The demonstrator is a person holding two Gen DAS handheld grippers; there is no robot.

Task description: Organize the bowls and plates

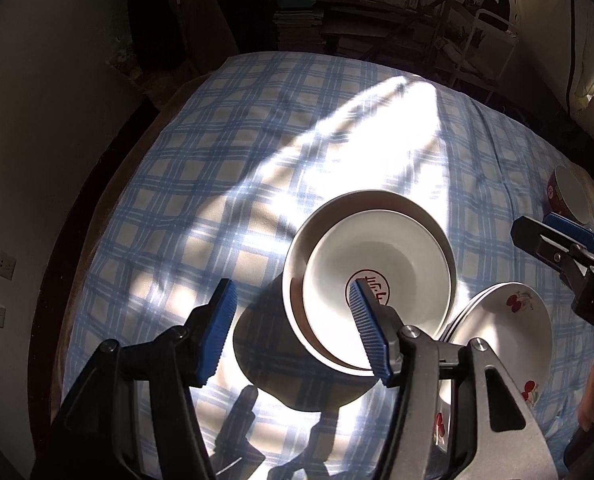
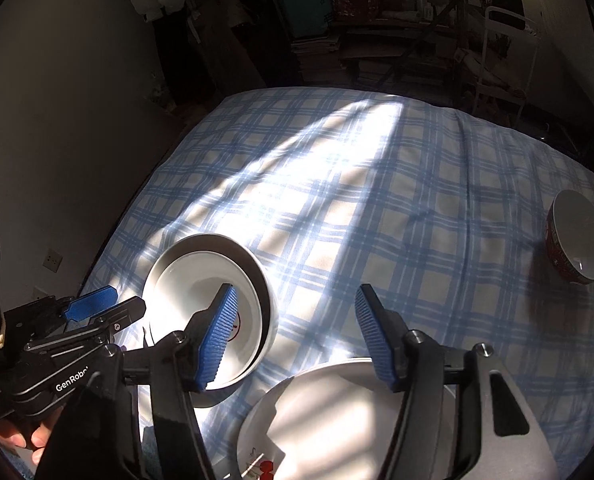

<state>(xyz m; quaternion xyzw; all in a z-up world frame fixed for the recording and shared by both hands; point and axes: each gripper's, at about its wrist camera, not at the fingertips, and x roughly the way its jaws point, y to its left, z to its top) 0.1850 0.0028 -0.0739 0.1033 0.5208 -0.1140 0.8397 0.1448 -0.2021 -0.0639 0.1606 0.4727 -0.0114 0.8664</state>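
Two nested white bowls [image 1: 373,276] sit on the blue checked tablecloth; the inner one has a red mark on its bottom. They also show in the right wrist view [image 2: 209,300]. My left gripper [image 1: 293,332] is open and empty just above their near rim. A stack of white plates with cherry prints [image 1: 501,332] lies to the right of the bowls, and shows in the right wrist view [image 2: 337,412] too. My right gripper [image 2: 295,336] is open and empty above the plates. A red bowl with a white inside [image 2: 579,236] stands at the far right.
The tablecloth [image 2: 377,200] covers a round table with strong sunlight and shadows. A wall with sockets [image 1: 5,266] is on the left. Shelves and clutter [image 2: 377,20] stand beyond the far edge.
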